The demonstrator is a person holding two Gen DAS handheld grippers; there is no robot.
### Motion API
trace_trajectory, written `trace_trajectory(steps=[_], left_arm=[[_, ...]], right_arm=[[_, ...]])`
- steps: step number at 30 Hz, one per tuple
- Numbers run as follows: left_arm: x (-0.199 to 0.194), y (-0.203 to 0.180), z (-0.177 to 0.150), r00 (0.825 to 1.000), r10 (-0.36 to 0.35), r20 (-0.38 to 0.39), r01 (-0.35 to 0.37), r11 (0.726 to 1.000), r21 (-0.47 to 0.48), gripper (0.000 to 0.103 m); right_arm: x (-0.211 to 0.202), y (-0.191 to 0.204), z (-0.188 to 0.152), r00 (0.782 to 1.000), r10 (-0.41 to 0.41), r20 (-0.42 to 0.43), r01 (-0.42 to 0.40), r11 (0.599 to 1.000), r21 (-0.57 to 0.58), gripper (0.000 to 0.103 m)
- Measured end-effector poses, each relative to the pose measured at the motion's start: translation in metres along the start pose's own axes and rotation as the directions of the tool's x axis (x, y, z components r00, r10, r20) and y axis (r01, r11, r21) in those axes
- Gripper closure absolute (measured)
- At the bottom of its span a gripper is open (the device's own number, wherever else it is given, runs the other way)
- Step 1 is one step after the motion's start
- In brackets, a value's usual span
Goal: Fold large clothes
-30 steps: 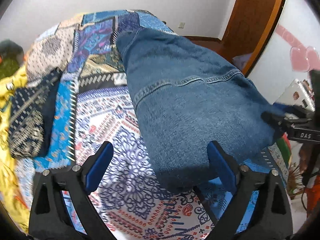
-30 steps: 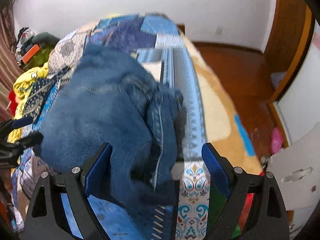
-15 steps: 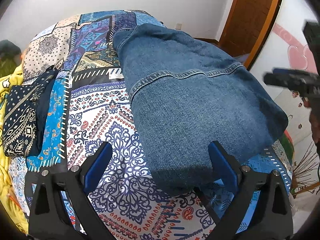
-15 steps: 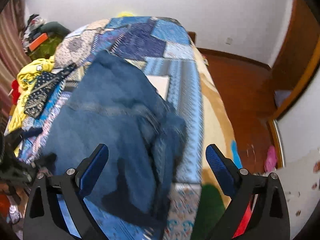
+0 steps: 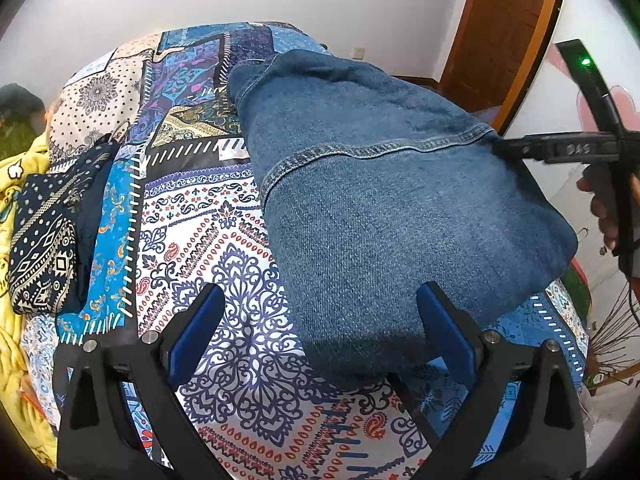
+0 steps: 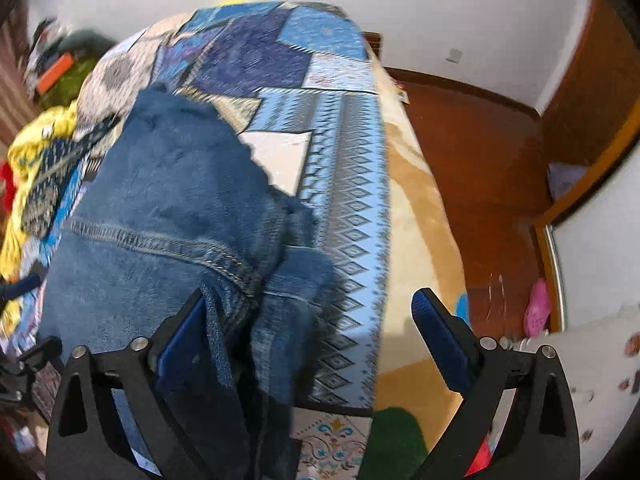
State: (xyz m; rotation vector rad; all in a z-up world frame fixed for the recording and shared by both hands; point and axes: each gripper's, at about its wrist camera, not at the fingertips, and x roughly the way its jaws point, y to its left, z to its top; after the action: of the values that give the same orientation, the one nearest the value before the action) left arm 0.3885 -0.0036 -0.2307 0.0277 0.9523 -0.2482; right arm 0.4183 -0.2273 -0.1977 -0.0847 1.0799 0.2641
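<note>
Bright daylight; right view motion-blurred (fisheye-warped edges).

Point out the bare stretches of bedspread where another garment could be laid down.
One free patch lies between the folded denim and the dark patterned cloth. Another is the far end of the bedspread, beyond the denim. The yellow pile crowds the bed's side beyond the patterned cloth.

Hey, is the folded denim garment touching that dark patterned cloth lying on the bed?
Apart. In the left wrist view the denim garment and the dark patterned cloth lie with a wide stretch of patterned bedspread between them.
</note>
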Motion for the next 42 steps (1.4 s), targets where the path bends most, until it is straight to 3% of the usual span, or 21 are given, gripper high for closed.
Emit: trace_trajectory(steps=[3,5,7,13,16,19,23,26,30,38,42], left_arm=[[-0.001,0.001,0.002,1.0,-0.002,-0.007,0.002,1.0,-0.003,0.005],[-0.004,0.007,0.007,1.0,-0.026,-0.016,0.025,0.999,-0.031,0.005],[-0.008,0.013,0.014,1.0,-0.026,-0.013,0.025,0.998,-0.058,0.006],[-0.016,0.041,0.04,1.0,-0.019,-0.004,0.018,0.994,-0.107,0.006],[-0.008,0.054,0.046,0.996,-0.083,-0.037,0.075,0.982,-0.171,0.006],[0.012,0.066,0.045,0.973,-0.209,-0.102,0.175,0.946,-0.273,0.006],[0.043,0.074,0.037,0.931,-0.335,-0.148,0.259,0.887,-0.382,0.006],[0.06,0.078,0.036,0.896,-0.421,-0.144,0.321,0.835,-0.446,0.006],[0.08,0.075,0.041,0.863,-0.481,-0.154,0.364,0.804,-0.47,0.005],[0.108,0.068,0.053,0.819,-0.56,-0.126,0.426,0.739,-0.522,0.005],[0.112,0.059,0.054,0.823,-0.557,-0.114,0.425,0.735,-0.528,0.006]], right_arm=[[-0.016,-0.003,-0.004,0.999,-0.023,0.039,0.023,1.0,-0.001,0.006],[-0.028,-0.002,-0.007,0.988,-0.138,0.074,0.139,0.99,-0.019,0.004],[-0.037,-0.003,-0.009,0.978,-0.177,0.107,0.182,0.982,-0.041,0.004],[-0.053,-0.007,-0.021,0.99,-0.06,0.129,0.066,0.997,-0.039,0.004],[-0.047,-0.006,-0.031,0.992,0.08,0.1,-0.08,0.997,-0.004,0.004],[-0.018,-0.009,-0.038,0.964,0.266,0.0,-0.265,0.96,0.087,0.004],[0.026,-0.014,-0.041,0.921,0.373,-0.111,-0.349,0.918,0.188,0.004],[0.042,-0.021,-0.038,0.875,0.469,-0.119,-0.432,0.869,0.242,0.004],[0.058,-0.026,-0.028,0.843,0.527,-0.111,-0.483,0.83,0.279,0.002],[0.073,-0.014,-0.013,0.813,0.575,-0.091,-0.535,0.8,0.272,0.003],[0.075,-0.006,-0.006,0.815,0.571,-0.097,-0.532,0.804,0.266,0.009]])
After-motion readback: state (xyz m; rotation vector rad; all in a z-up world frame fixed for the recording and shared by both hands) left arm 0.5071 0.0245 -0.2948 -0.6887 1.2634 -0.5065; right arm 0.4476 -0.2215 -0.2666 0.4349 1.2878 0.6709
